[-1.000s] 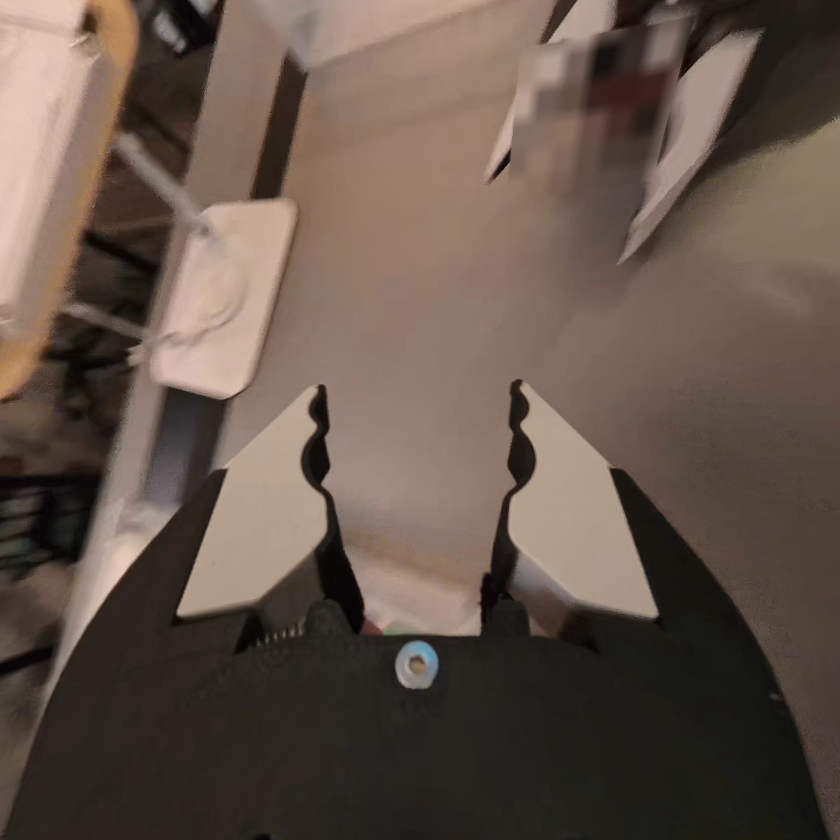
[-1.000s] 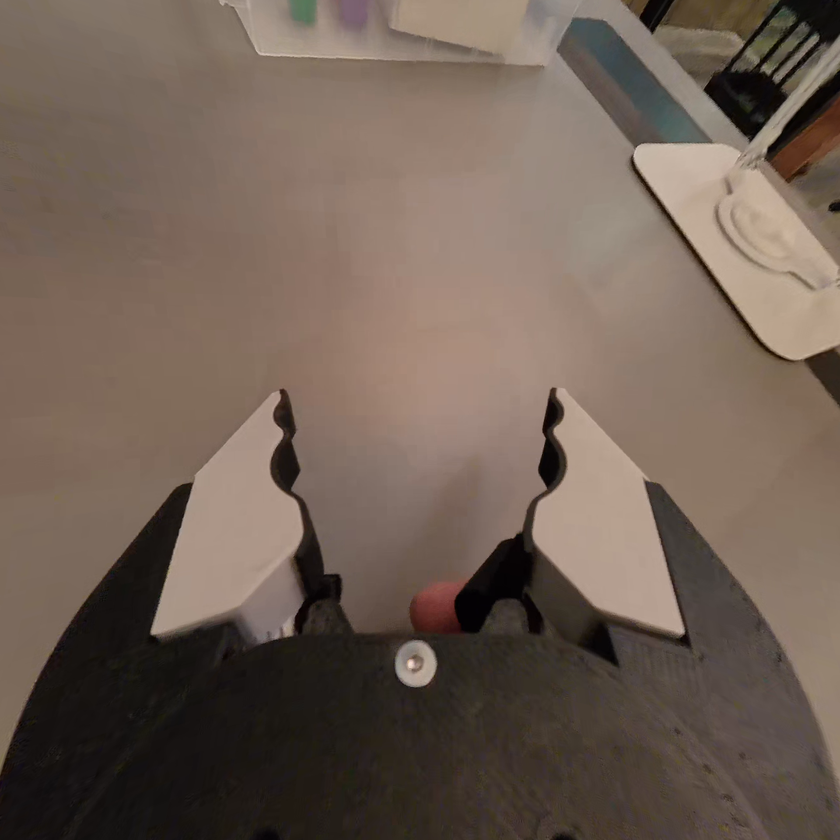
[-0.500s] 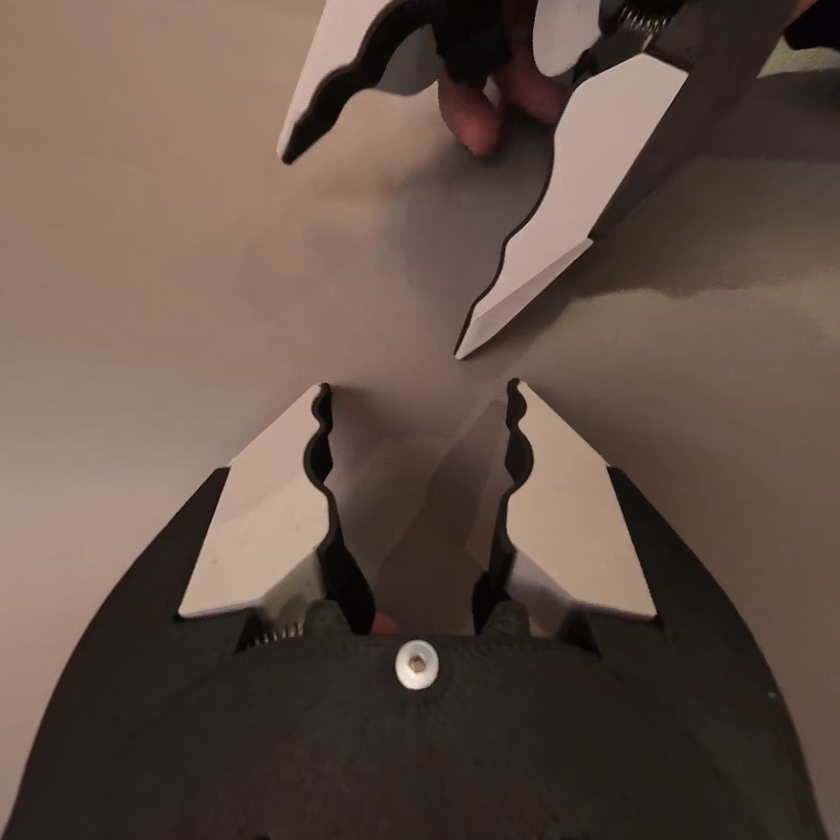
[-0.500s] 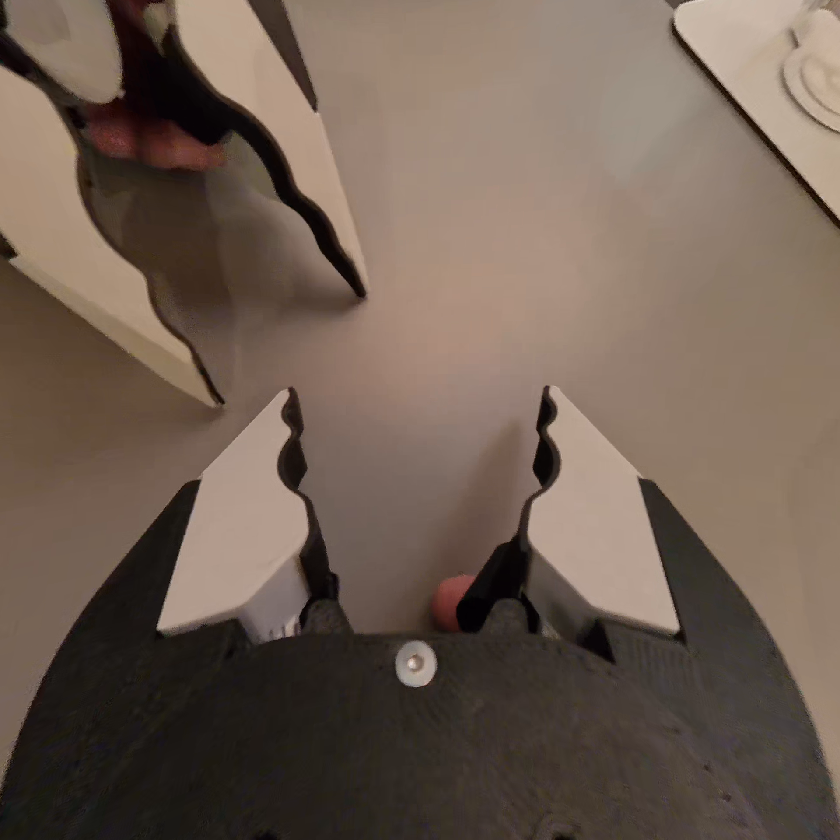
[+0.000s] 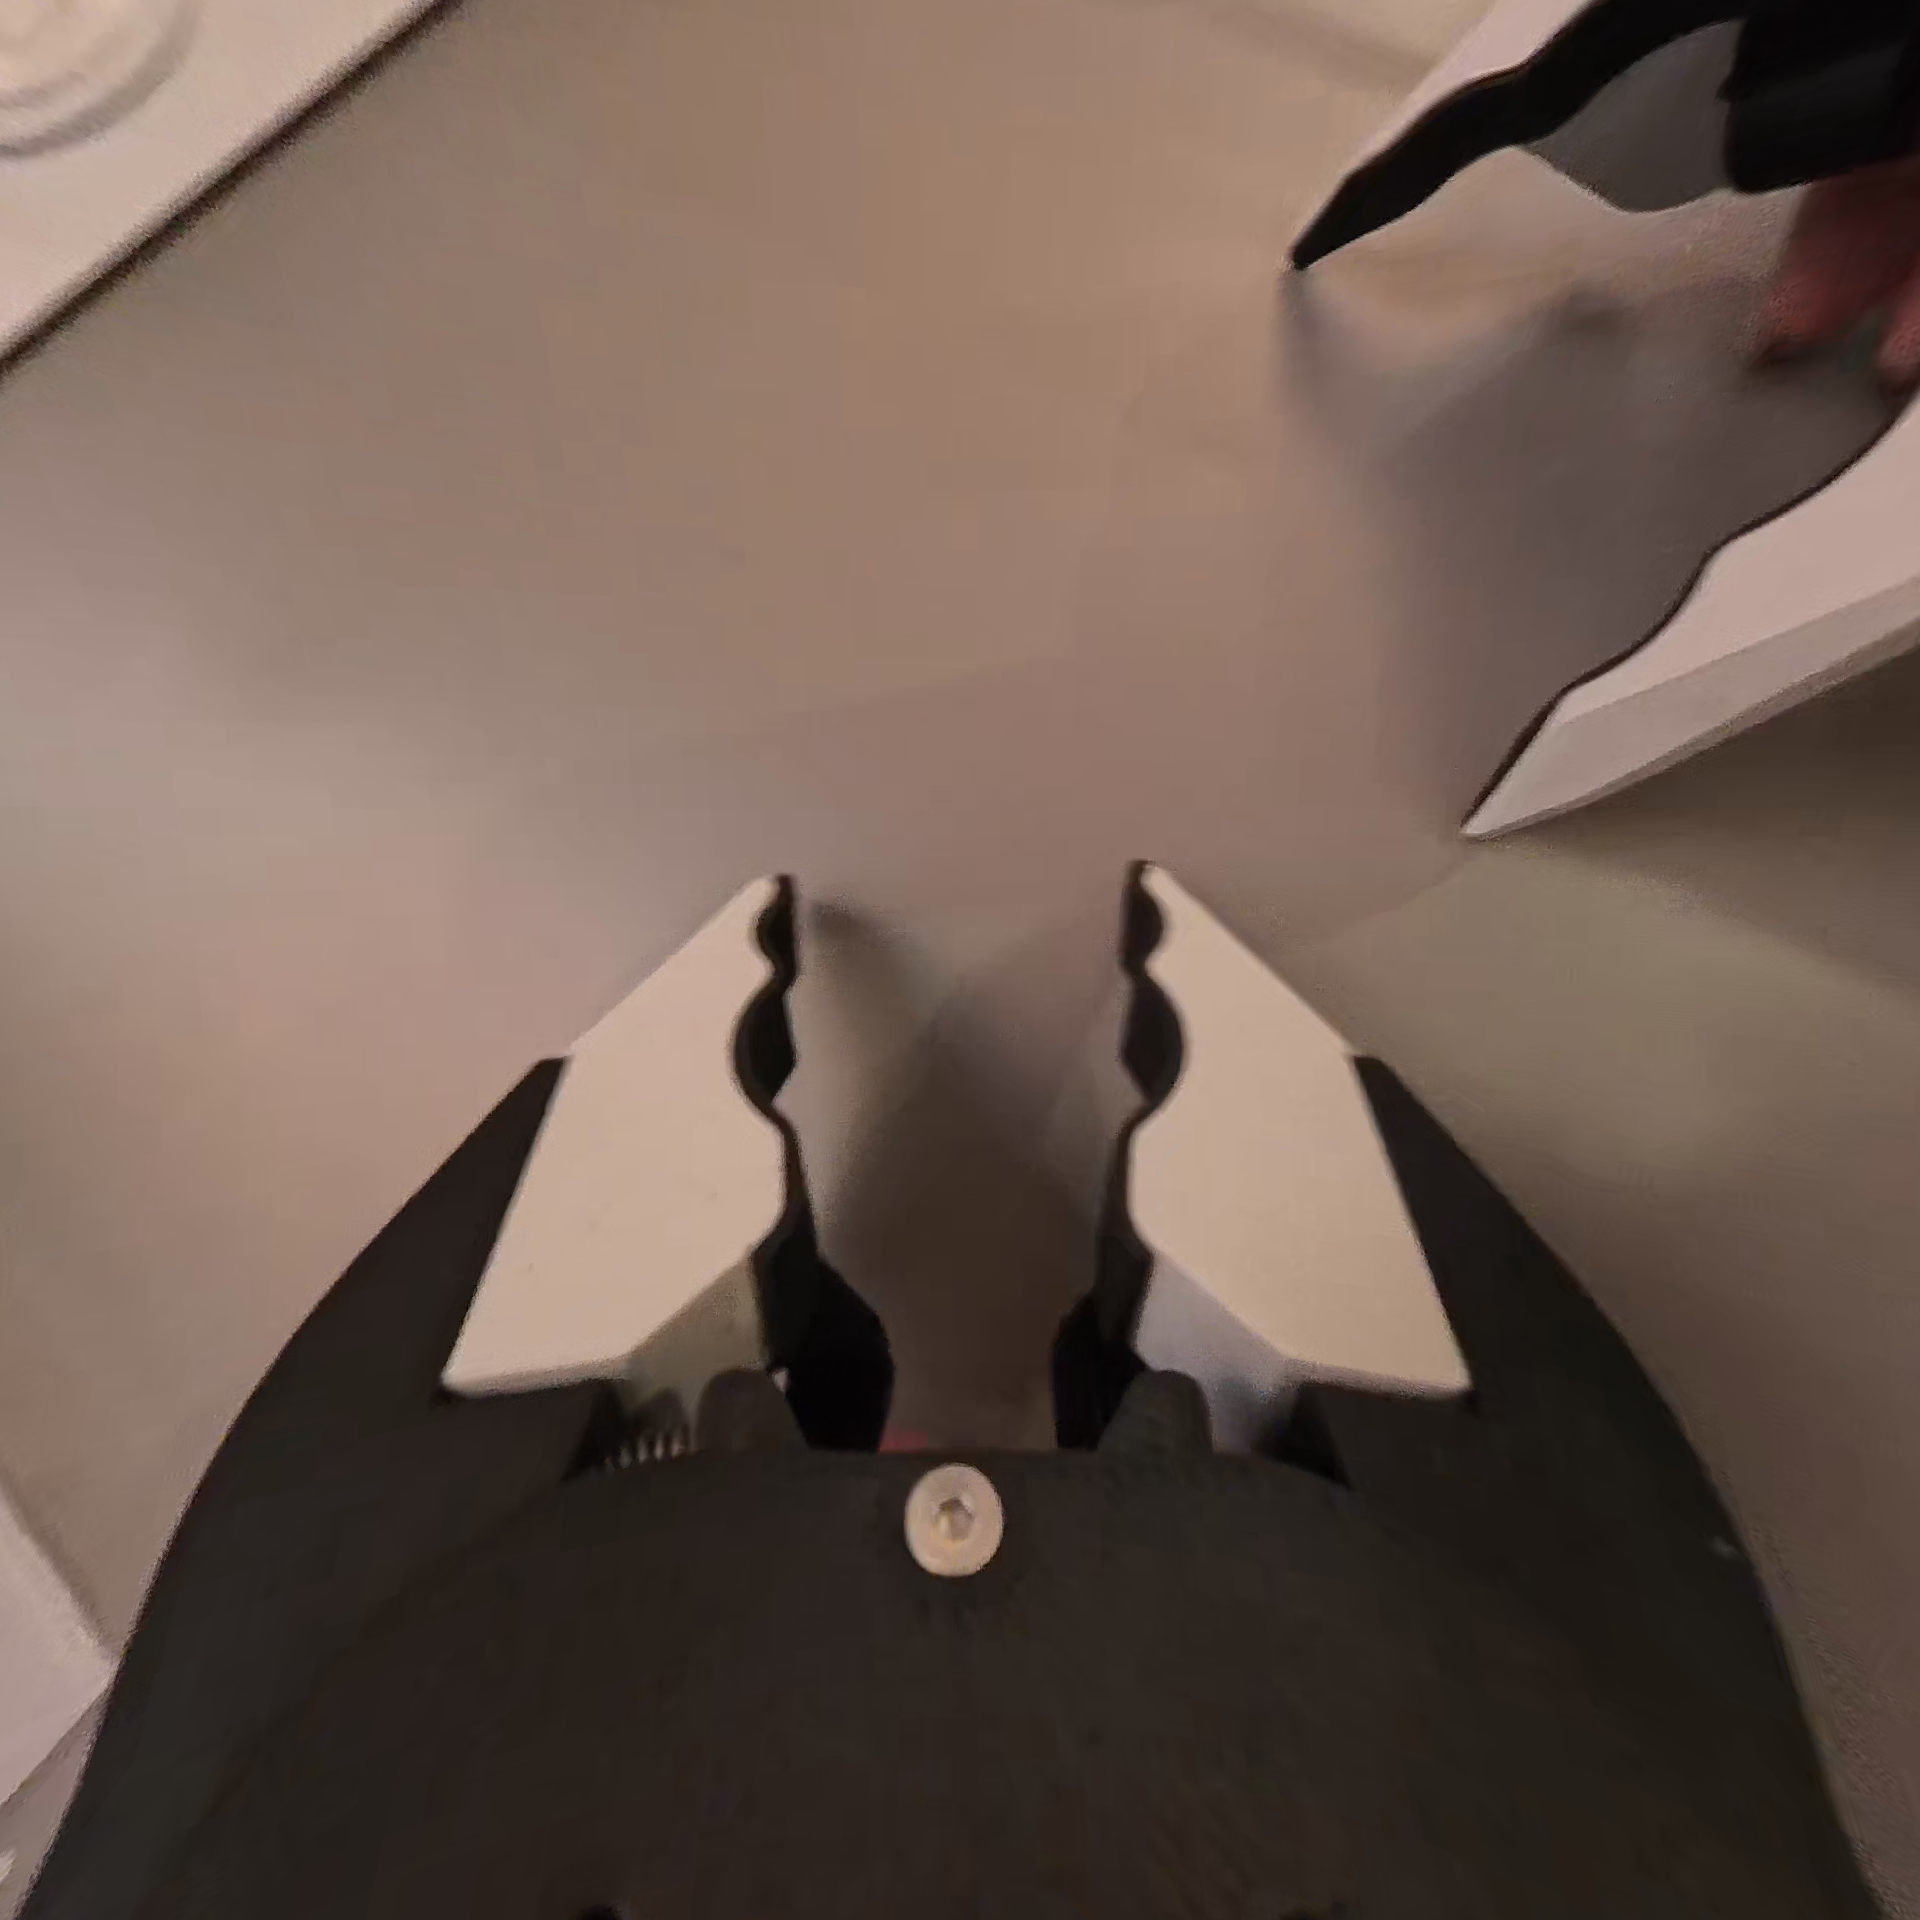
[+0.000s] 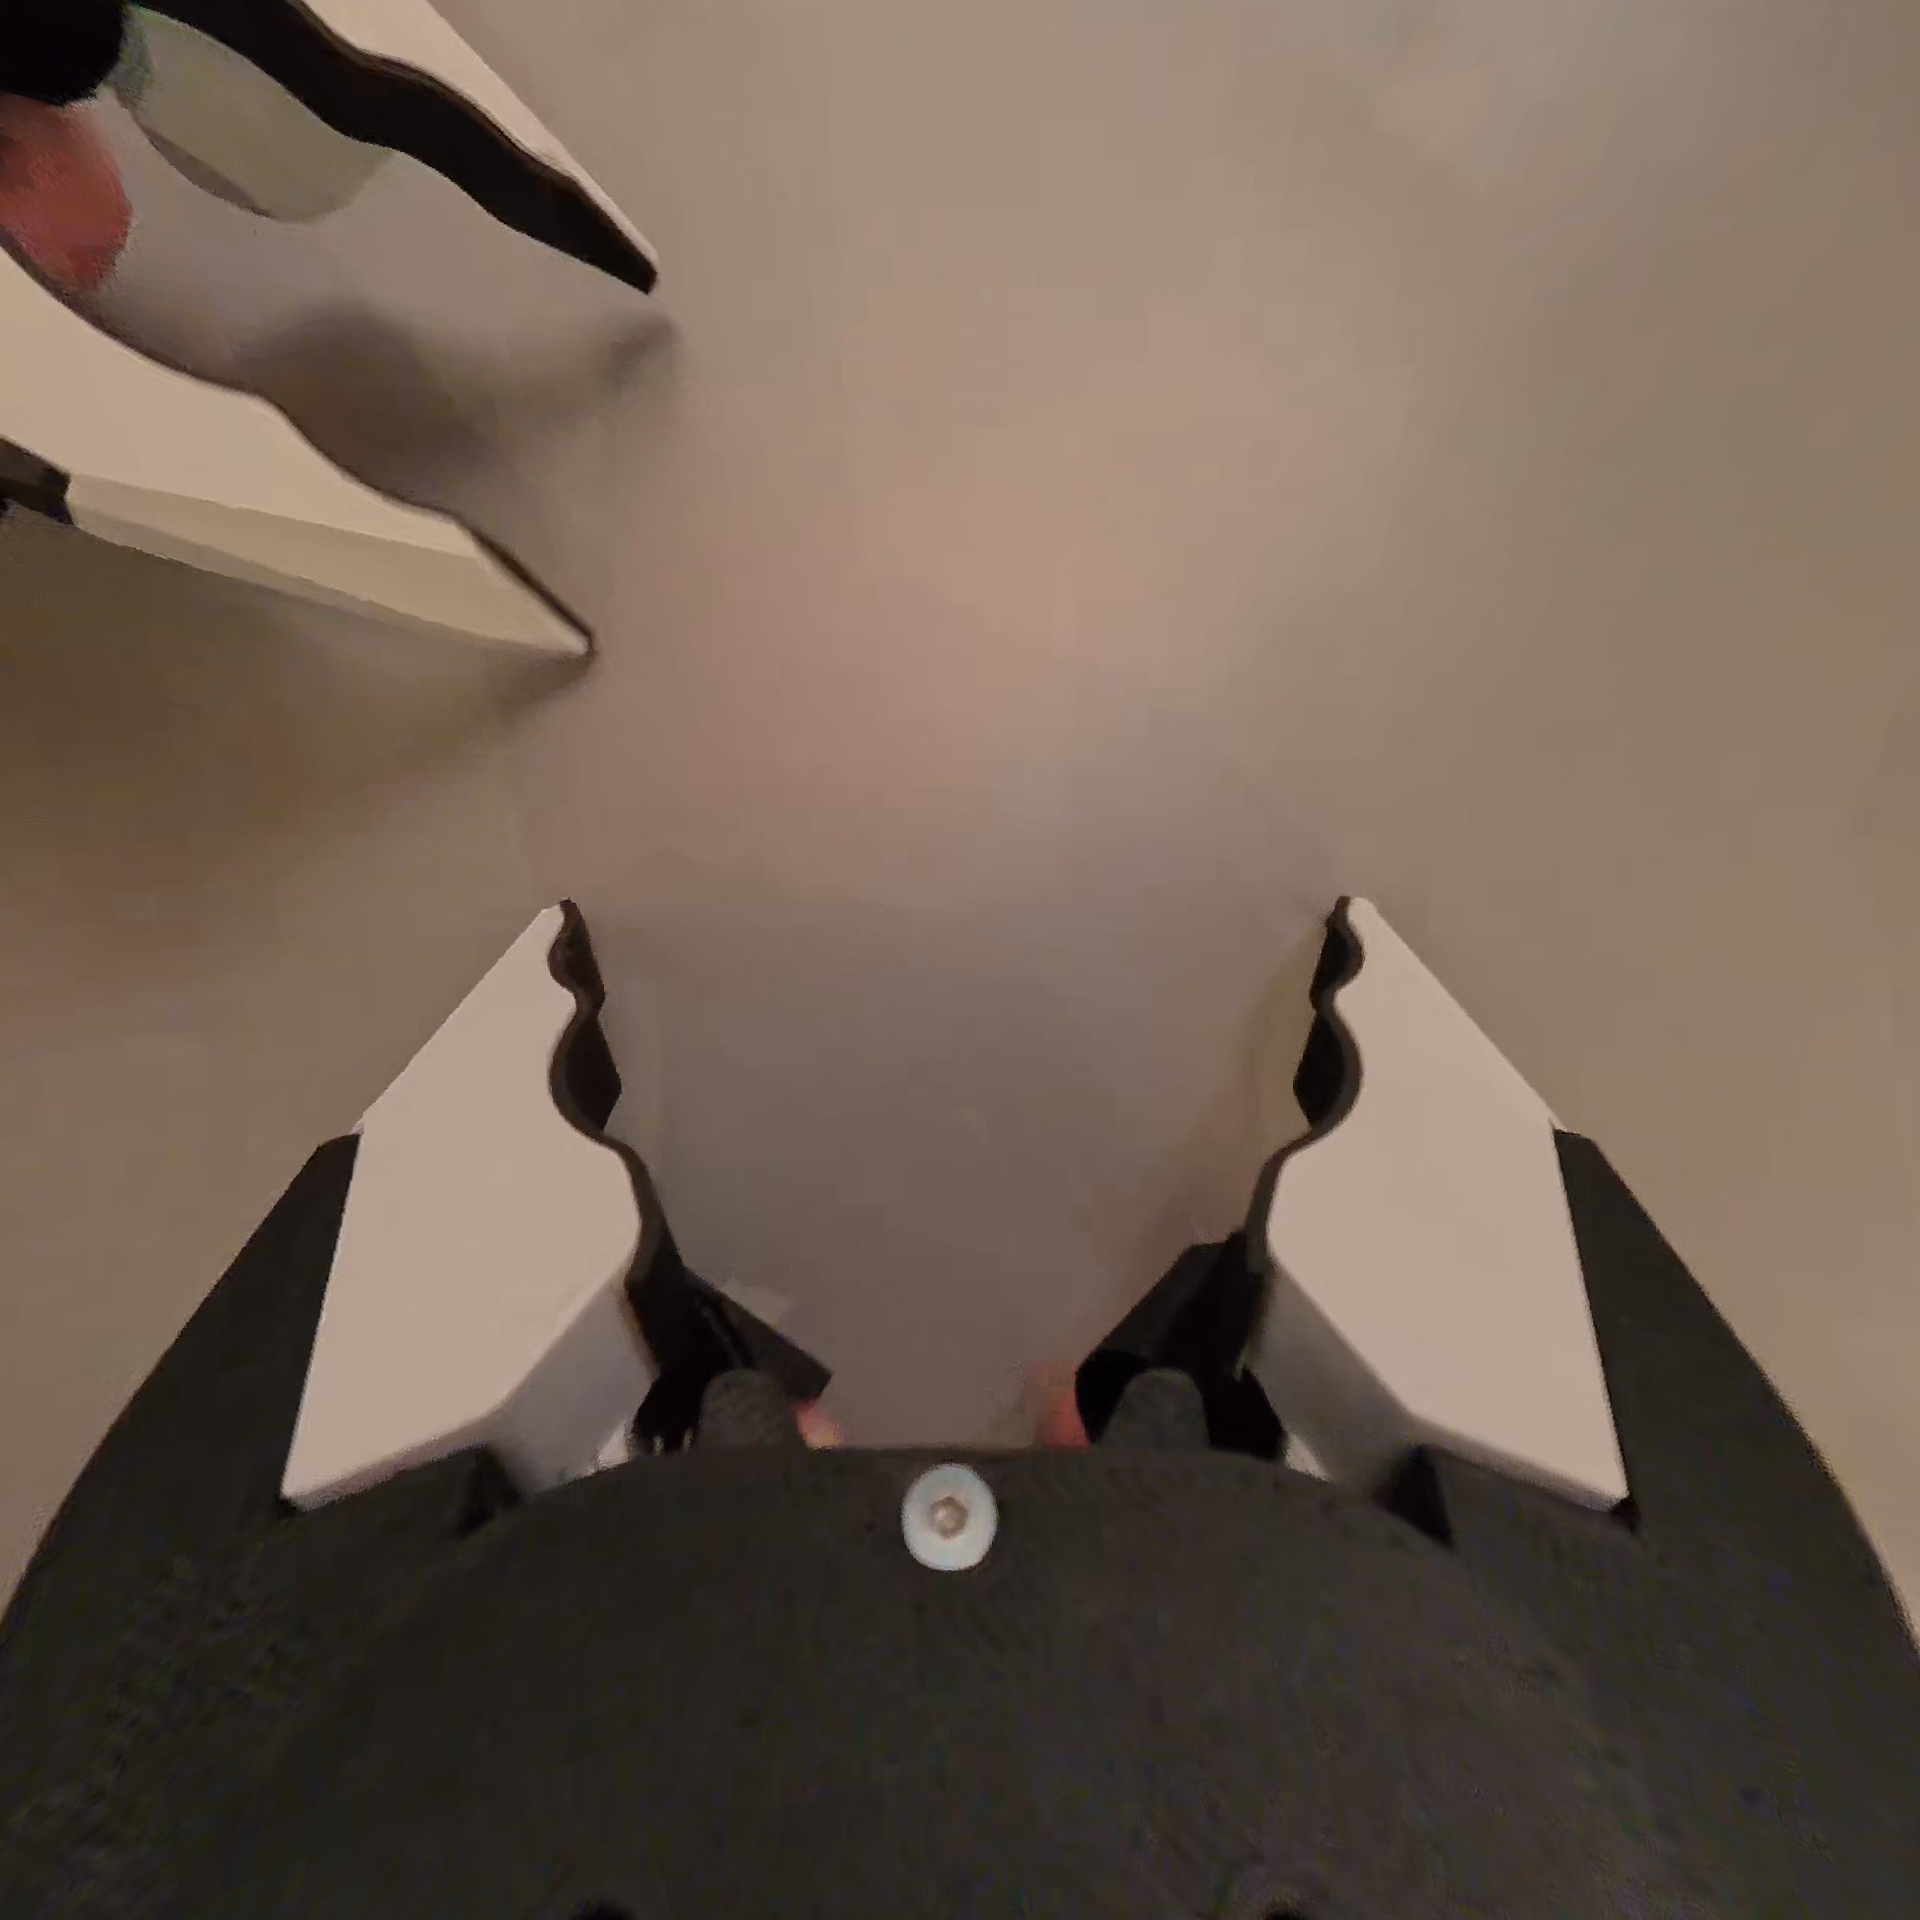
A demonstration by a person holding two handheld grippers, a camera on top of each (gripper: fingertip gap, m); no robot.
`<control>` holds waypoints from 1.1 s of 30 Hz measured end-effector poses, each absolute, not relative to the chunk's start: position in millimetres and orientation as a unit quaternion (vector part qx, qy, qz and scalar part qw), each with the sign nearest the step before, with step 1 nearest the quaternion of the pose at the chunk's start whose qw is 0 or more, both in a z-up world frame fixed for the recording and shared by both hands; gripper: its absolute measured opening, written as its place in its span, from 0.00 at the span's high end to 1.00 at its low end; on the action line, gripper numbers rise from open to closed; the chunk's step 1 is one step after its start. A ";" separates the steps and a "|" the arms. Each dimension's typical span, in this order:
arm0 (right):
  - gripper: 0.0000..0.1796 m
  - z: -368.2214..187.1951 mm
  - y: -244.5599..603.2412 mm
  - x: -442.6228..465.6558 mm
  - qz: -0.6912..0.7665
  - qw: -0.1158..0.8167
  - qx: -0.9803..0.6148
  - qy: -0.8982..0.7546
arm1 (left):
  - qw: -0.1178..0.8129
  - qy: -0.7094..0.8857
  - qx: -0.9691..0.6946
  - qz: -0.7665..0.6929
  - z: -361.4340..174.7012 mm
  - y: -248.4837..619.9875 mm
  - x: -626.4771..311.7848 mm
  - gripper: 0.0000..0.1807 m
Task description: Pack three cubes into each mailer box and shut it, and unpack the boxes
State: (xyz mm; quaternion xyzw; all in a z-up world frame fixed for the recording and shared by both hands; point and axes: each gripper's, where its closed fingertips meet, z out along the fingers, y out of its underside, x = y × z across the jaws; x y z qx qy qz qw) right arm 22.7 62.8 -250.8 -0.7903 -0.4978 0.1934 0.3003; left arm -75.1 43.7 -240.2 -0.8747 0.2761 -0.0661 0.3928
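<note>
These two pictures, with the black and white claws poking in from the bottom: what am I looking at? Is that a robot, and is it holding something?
No robot arm here: a person holds one hand-squeezed gripper in each hand, and each carries a camera looking forward along its two white fingers. In the left wrist view you see the left gripper from behind, with the right gripper entering at upper right. The right wrist view shows the right gripper and the other one at upper left. Both are open and hold nothing. Below them is a plain grey table. A white pad lies at its far left corner. No cubes or mailer boxes are in view.
</note>
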 end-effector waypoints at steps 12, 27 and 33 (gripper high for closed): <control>0.22 -251.6 71.5 20.9 0.202 0.306 -0.781 -0.505 | 0.400 0.179 -0.897 -0.052 -235.2 37.7 -94.2 0.72; 0.13 -254.6 63.8 17.2 0.201 0.296 -0.776 -0.519 | 0.332 0.177 -0.924 -0.072 -244.8 22.2 -93.6 0.53; 0.14 -254.5 64.2 17.5 0.201 0.296 -0.777 -0.518 | 0.372 0.179 -0.906 -0.092 -243.8 23.2 -73.6 0.45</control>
